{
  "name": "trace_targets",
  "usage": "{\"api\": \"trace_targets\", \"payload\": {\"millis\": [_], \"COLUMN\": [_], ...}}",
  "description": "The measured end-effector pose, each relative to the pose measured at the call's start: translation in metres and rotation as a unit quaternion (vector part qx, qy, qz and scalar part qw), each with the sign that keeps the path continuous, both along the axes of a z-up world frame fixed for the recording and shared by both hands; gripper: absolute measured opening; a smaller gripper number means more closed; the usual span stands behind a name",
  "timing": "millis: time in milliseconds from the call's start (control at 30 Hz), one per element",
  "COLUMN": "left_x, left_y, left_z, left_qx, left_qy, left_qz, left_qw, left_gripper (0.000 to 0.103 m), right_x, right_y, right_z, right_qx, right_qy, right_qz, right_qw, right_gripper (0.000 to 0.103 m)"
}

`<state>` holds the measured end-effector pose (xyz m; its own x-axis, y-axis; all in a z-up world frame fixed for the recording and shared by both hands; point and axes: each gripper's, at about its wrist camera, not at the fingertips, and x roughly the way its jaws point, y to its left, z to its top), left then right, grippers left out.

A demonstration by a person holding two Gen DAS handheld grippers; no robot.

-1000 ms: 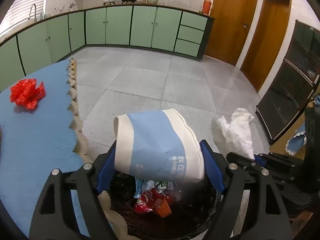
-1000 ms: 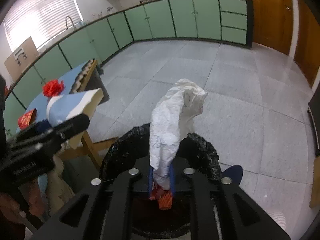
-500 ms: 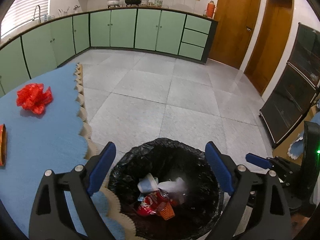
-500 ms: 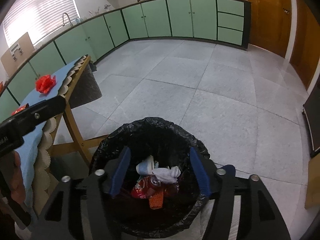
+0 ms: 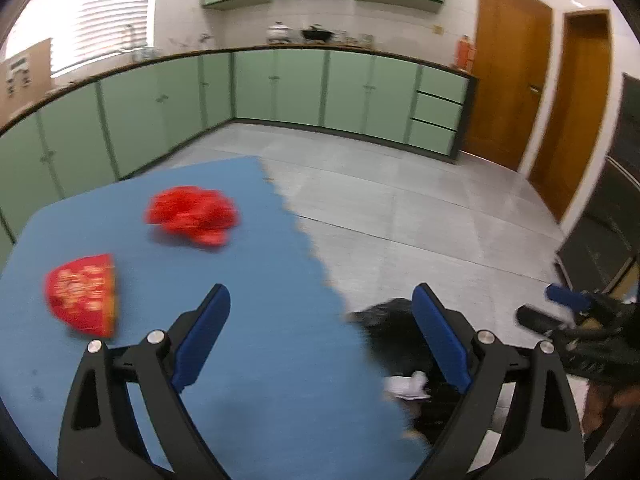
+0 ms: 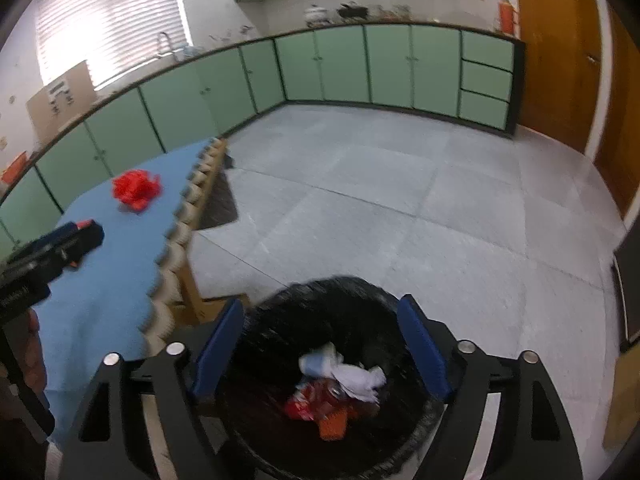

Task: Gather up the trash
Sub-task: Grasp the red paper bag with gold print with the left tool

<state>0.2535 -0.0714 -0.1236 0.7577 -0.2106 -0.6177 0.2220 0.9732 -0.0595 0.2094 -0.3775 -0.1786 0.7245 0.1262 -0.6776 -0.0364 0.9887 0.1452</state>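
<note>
My left gripper (image 5: 320, 320) is open and empty above the blue-covered table (image 5: 256, 400). A crumpled red wrapper (image 5: 192, 218) and a squashed red paper cup (image 5: 84, 300) lie on the table ahead of it and to its left. My right gripper (image 6: 320, 336) is open and empty above the black-lined trash bin (image 6: 320, 304). The bin holds a blue-and-white cup (image 6: 316, 362), a white tissue (image 6: 360, 380) and red and orange wrappers (image 6: 320, 404). The bin also shows in the left wrist view (image 5: 384, 316), right of the table edge.
Green cabinets (image 6: 360, 68) run along the far walls. Two wooden doors (image 5: 508, 92) stand at the right. Grey tiled floor (image 6: 400, 220) lies beyond the bin. The table's scalloped edge (image 6: 180, 232) borders the bin on the left. The left gripper (image 6: 52, 252) shows over the table.
Both grippers opened and dropped the blue-and-white cup and the white tissue into the bin. My left gripper then swung left over the table. My right gripper stays over the bin.
</note>
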Motion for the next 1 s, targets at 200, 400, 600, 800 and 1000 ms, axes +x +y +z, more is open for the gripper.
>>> {"api": "trace_targets", "payload": {"millis": [200, 400, 600, 800, 1000], "left_x": [-0.003, 0.006, 0.025, 0.048, 0.068], "left_y": [0.06, 0.112, 0.152, 0.168, 0.169], "left_z": [0.007, 0.005, -0.005, -0.02, -0.032], "left_qx": [0.014, 0.023, 0.029, 0.027, 0.031], "left_qy": [-0.007, 0.0, 0.02, 0.046, 0.067], "left_qz": [0.066, 0.125, 0.169, 0.171, 0.176], "left_qw": [0.9977, 0.9919, 0.985, 0.9838, 0.9816], "left_gripper": [0.09, 0.091, 0.091, 0.091, 0.091], "right_x": [0.022, 0.052, 0.083, 0.105, 0.119], "right_y": [0.051, 0.11, 0.155, 0.187, 0.2], "right_z": [0.021, 0.036, 0.04, 0.033, 0.023], "right_qx": [0.007, 0.014, 0.02, 0.01, 0.01], "right_qy": [-0.03, -0.053, -0.066, -0.067, -0.056], "right_qz": [0.041, 0.08, 0.104, 0.119, 0.126], "right_qw": [0.999, 0.995, 0.992, 0.991, 0.99], "right_gripper": [0.093, 0.097, 0.096, 0.095, 0.094]}}
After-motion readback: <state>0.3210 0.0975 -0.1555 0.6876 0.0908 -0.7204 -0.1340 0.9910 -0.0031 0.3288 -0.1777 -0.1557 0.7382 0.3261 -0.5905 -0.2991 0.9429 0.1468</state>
